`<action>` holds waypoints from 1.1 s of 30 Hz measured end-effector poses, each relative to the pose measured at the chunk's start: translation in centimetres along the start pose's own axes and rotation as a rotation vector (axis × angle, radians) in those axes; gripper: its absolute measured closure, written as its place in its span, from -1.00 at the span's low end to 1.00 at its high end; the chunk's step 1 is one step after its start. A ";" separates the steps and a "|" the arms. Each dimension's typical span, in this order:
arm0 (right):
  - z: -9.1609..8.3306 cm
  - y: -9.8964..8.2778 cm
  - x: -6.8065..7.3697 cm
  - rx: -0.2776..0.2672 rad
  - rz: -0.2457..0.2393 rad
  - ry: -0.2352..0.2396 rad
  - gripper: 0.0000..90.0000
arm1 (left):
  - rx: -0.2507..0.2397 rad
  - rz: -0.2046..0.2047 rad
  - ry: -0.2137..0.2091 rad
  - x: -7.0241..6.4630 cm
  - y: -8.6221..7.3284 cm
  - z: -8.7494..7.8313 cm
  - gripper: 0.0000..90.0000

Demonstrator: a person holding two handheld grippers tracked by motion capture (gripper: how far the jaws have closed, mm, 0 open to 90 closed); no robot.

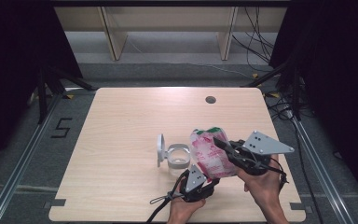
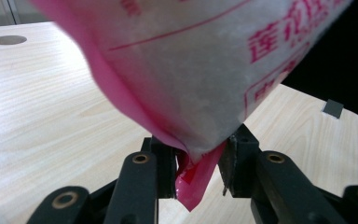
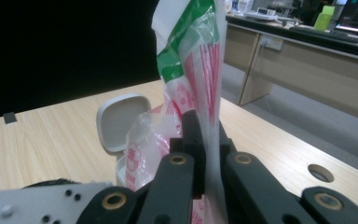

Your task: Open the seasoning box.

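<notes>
A: Start with the table. What's over it?

B: A pink and white plastic bag held up above the near right part, just right of a clear jar with its white flip lid open.

A: How will that bag handle?

B: Soft and crinkly, I'd judge, and slippery film. The powdery fill looks to sag to the bottom, so it will flop unless held at both ends. The flat sealed edges are the places to pinch.

A: And the tongs?

B: The right gripper is clamped tight on the thin upper film near the green top. The left gripper sits at the bottom corner; its jaws bracket the pink seam, and I'd say they pinch it.
</notes>
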State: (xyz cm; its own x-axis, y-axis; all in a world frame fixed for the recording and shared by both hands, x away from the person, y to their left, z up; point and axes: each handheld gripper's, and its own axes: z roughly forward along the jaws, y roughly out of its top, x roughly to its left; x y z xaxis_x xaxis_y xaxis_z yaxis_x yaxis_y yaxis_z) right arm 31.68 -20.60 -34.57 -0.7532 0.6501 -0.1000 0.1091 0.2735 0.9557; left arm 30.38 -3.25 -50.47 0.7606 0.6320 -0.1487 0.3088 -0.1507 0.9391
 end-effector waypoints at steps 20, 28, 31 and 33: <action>4.9 0.5 -0.1 0.040 0.040 0.005 1.00 | -0.024 -0.048 -0.021 0.5 -0.7 0.5 0.60; 6.4 1.1 0.4 0.064 0.024 -0.008 1.00 | -0.058 -0.088 -0.018 0.7 -0.5 0.7 0.61; 7.0 1.2 0.4 0.066 0.020 -0.015 1.00 | -0.070 -0.088 -0.018 0.8 -0.4 1.0 0.61; 7.4 1.2 0.4 0.067 0.026 -0.017 1.00 | -0.074 -0.093 -0.017 0.8 -0.4 1.0 0.62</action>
State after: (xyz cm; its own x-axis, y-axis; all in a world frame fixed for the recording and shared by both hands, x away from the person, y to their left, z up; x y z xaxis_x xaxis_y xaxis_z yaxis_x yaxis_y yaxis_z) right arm 36.26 -14.75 -35.51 -0.7384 0.6695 -0.0810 0.1722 0.3033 0.9372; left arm 31.40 -3.45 -51.31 0.7402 0.6277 -0.2410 0.3361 -0.0349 0.9412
